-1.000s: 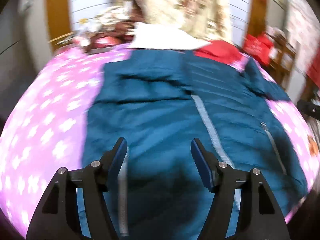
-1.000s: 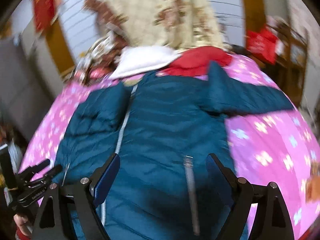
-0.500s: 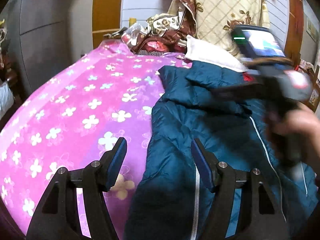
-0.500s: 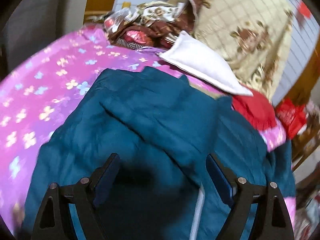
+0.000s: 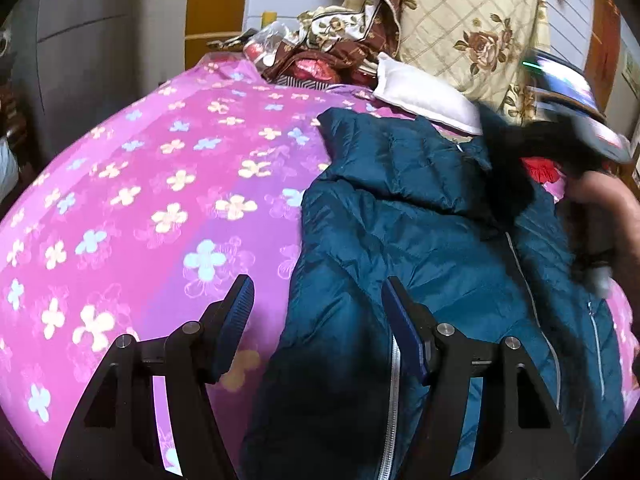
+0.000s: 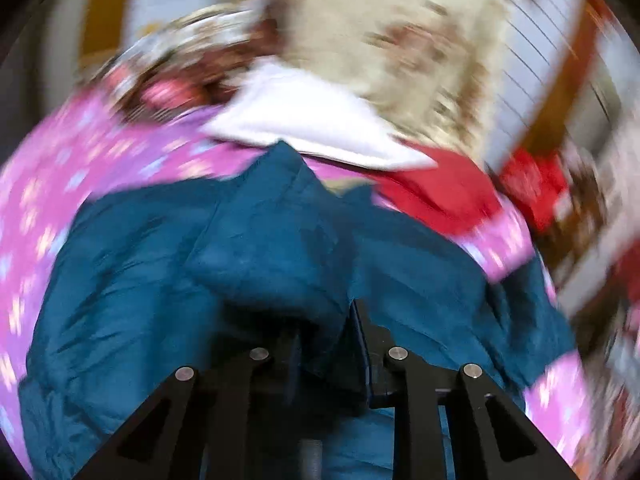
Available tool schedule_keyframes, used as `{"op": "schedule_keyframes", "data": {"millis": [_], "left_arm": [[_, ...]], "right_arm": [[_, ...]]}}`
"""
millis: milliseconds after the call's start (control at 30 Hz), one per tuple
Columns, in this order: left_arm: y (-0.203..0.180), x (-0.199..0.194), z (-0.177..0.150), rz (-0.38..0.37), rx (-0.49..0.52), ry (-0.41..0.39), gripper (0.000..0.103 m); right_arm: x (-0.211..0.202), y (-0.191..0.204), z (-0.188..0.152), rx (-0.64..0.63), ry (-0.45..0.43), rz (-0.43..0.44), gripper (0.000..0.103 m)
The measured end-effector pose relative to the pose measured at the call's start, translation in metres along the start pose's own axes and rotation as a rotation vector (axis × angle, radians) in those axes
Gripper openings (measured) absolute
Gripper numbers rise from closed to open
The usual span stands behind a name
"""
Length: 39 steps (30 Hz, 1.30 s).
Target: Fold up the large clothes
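Folding a teal puffer jacket (image 5: 420,220) lying right of frame on the pink floral bedspread (image 5: 160,200): right gripper (image 6: 324,344) has just been closing, pinching jacket fabric; left gripper (image 5: 316,312) stands half-wide, empty, straddling the jacket's edge. Carry the fold smoothly.

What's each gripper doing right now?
Left gripper: open, holding nothing.
Right gripper: jaws just closed on a fold of the blue jacket.

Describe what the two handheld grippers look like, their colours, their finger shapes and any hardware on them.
The left gripper has black angular arms with triangular cut-outs, round silver screws and dark blue ribbed pads. The right gripper has the same black frame and silver screws; blur hides its pads. No sleeve shows.
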<state>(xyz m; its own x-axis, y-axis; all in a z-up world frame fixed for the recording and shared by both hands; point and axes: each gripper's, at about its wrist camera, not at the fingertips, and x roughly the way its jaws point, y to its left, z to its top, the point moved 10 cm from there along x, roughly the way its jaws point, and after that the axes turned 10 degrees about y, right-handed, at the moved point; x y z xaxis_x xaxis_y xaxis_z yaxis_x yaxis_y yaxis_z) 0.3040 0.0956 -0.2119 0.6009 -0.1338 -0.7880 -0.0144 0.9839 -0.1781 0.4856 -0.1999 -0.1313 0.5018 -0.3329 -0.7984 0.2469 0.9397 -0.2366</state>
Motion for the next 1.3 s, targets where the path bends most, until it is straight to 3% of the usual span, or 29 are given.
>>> {"op": "schedule_keyframes", "data": {"millis": [100, 167, 233, 367, 500, 667, 767, 833, 933, 1067, 1167, 1300], "left_arm": [[0.002, 0.001, -0.003, -0.005, -0.018, 0.011, 0.066], [0.002, 0.001, -0.005, -0.01, -0.029, 0.016, 0.066], [0.003, 0.001, -0.007, 0.0, -0.032, 0.013, 0.066], [0.004, 0.0, -0.01, 0.026, -0.027, 0.004, 0.066], [0.008, -0.004, -0.01, 0.027, -0.045, -0.01, 0.066], [0.015, -0.013, -0.005, 0.039, -0.075, -0.045, 0.066], [0.018, -0.02, -0.002, 0.045, -0.085, -0.078, 0.066], [0.02, -0.022, -0.001, 0.038, -0.095, -0.082, 0.066], [0.021, -0.019, -0.002, 0.014, -0.103, -0.07, 0.066], [0.025, -0.016, 0.0, -0.01, -0.122, -0.053, 0.066], [0.03, -0.015, 0.001, -0.029, -0.141, -0.051, 0.066], [0.036, -0.011, 0.004, -0.028, -0.164, -0.037, 0.066]], "right_arm": [[0.01, -0.074, -0.014, 0.166, 0.038, 0.02, 0.025], [0.03, -0.12, -0.035, 0.251, 0.133, 0.029, 0.052], [0.044, -0.157, -0.056, 0.319, 0.194, 0.037, 0.053], [0.044, -0.209, -0.091, 0.392, 0.218, 0.037, 0.053], [0.021, -0.218, -0.095, 0.379, 0.16, 0.025, 0.053], [0.002, -0.148, -0.075, 0.264, 0.087, 0.092, 0.053], [-0.001, -0.068, -0.063, 0.107, 0.051, 0.14, 0.053], [0.0, 0.005, -0.06, -0.005, 0.072, 0.208, 0.053], [0.0, 0.084, -0.055, -0.083, 0.104, 0.299, 0.053], [0.004, 0.176, -0.05, -0.226, 0.1, 0.316, 0.053], [0.017, 0.216, -0.054, -0.324, 0.135, 0.31, 0.045], [0.018, 0.245, -0.057, -0.346, 0.151, 0.349, 0.043]]}}
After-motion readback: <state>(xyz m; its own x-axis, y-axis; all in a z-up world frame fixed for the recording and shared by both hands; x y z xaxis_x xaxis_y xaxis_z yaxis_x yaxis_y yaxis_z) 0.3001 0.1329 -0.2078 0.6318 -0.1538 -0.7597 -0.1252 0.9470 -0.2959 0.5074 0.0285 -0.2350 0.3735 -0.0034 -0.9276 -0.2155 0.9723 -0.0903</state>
